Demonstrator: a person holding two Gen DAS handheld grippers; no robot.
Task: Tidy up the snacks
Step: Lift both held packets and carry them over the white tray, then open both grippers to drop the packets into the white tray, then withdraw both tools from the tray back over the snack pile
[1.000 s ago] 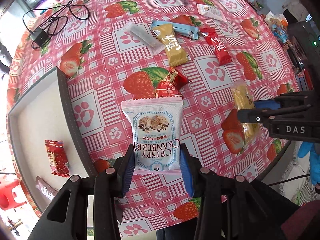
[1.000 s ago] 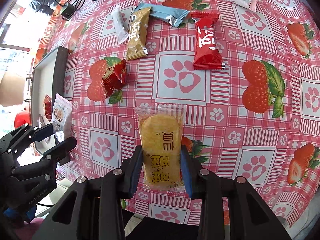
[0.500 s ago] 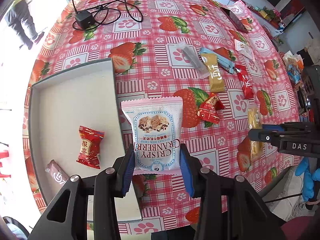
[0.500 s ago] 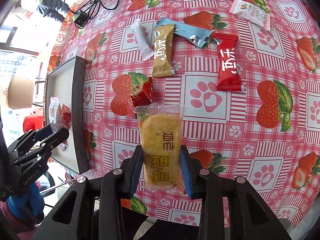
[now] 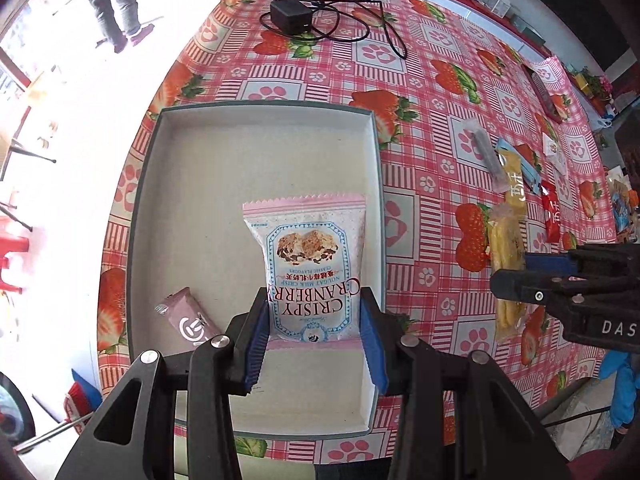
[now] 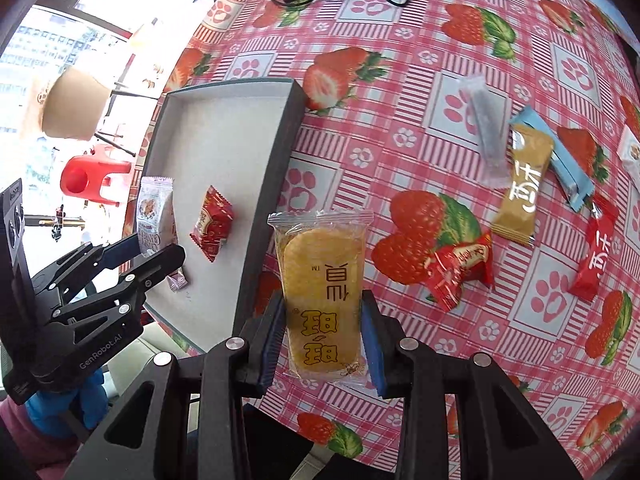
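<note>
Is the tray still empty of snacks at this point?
No: in the right wrist view a red candy packet lies on the tray floor, and a small mauve packet beside it.

A strawberry-print tablecloth [image 6: 460,8] carries a grey tray [image 5: 256,152], loose snack packets [image 6: 520,188] and a charger [image 5: 291,17].

Prob. small shop/eatery: strawberry tablecloth [image 5: 432,60], red plastic stool [image 6: 94,178].
</note>
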